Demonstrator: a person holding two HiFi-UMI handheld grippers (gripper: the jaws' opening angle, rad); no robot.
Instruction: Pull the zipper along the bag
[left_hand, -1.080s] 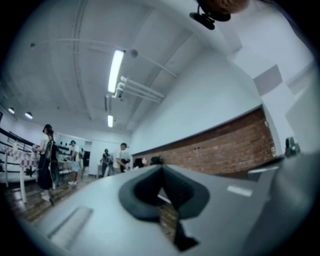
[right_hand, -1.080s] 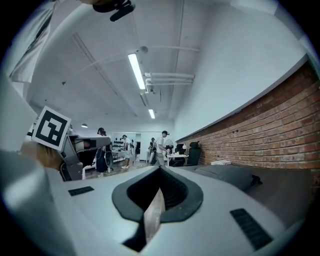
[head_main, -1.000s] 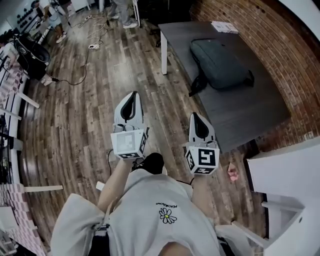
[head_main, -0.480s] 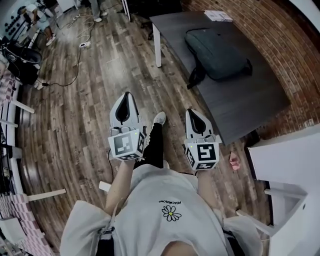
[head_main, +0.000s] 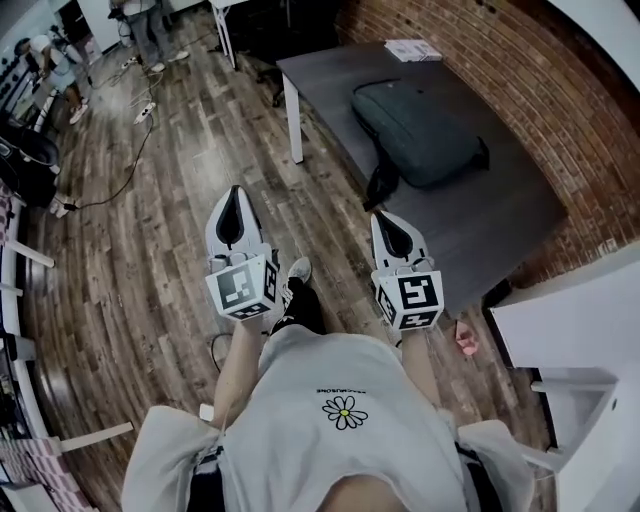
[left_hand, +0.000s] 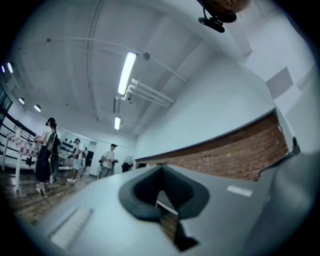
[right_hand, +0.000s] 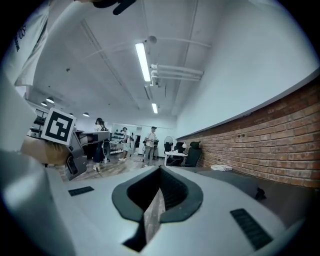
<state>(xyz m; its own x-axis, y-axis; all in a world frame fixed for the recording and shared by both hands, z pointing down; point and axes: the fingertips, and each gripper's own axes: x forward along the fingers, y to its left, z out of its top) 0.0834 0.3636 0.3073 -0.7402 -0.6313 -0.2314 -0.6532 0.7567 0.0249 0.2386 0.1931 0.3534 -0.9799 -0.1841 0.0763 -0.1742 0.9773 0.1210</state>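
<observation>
A dark grey bag (head_main: 415, 125) lies flat on the grey table (head_main: 480, 215), its strap hanging over the near edge. Both grippers hover over the wood floor, short of the table and apart from the bag. My left gripper (head_main: 233, 200) is shut with nothing in it and points at the floor left of the table's leg. My right gripper (head_main: 388, 228) is shut and empty too, its tip close to the table's near edge below the strap. In the left gripper view (left_hand: 161, 170) and the right gripper view (right_hand: 160, 174) the jaws meet with nothing between them.
A white booklet (head_main: 412, 49) lies on the table's far corner. A brick wall (head_main: 570, 100) runs behind the table. White furniture (head_main: 570, 330) stands at the right. Cables (head_main: 120, 165) trail over the floor at the left, and people (head_main: 150, 20) stand at the far end.
The person has stepped toward the table, so the bag and table have drifted left and nearer the grippers in the head view. Both grippers moved forward and stayed shut.
</observation>
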